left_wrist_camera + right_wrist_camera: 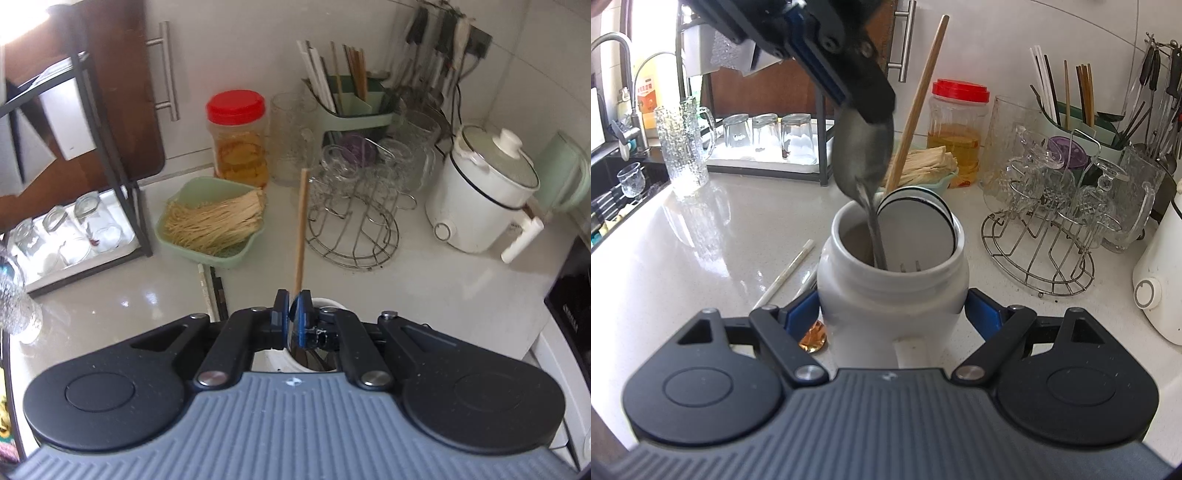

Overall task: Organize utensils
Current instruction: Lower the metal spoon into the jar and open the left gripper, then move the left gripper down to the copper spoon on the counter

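With the left tool (875,107) clamped on the metal spoon (864,155) at frame centre and the right tool (894,314) gripping the white jar (894,291), the jar could be tipped if the spoon is levered against its rim.

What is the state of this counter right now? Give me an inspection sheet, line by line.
Surface: pale glossy counter, a gold disc lying by the white jar.
Job's things: white jar upright, holding a wooden chopstick, a round white lid and the handle of a metal spoon; white chopsticks loose on the counter.
Clutter: red-lidded jar, noodle tray, wire glass rack, white cooker.
Grippers: left gripper shut on the spoon's bowl; right gripper clamped on the white jar.
Cables: black cord on the wall behind the cooker.
Surroundings: sink tap, tiled wall, hanging tools.
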The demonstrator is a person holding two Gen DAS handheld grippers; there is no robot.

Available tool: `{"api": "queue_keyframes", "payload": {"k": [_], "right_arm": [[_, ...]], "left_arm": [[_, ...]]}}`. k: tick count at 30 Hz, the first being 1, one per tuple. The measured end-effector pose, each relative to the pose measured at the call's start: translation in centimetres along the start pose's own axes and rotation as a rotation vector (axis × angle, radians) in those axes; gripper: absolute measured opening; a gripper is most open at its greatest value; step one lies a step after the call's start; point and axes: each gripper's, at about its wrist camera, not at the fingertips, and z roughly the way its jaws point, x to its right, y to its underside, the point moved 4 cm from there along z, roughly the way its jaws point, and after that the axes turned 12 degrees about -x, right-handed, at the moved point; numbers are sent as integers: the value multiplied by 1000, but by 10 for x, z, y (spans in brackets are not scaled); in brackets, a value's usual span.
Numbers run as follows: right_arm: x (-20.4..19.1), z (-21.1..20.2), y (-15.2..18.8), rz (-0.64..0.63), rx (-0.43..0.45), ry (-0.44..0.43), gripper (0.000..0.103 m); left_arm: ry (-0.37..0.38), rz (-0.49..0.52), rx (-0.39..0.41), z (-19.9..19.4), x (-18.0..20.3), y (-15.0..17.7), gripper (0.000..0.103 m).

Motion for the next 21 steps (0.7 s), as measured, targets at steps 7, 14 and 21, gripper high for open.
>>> {"api": "queue_keyframes", "payload": {"k": [7, 14, 21], "right_arm": [[0, 0, -1, -15, -7, 1, 88], [3, -1, -1, -25, -27, -1, 88], [7, -3, 2, -25, -47, 2, 88]], "left_arm": [[19, -112, 63, -19, -31, 15, 28], [47, -217, 19, -9, -64, 46, 28], [72, -251, -38, 15, -75, 69, 28]]}}
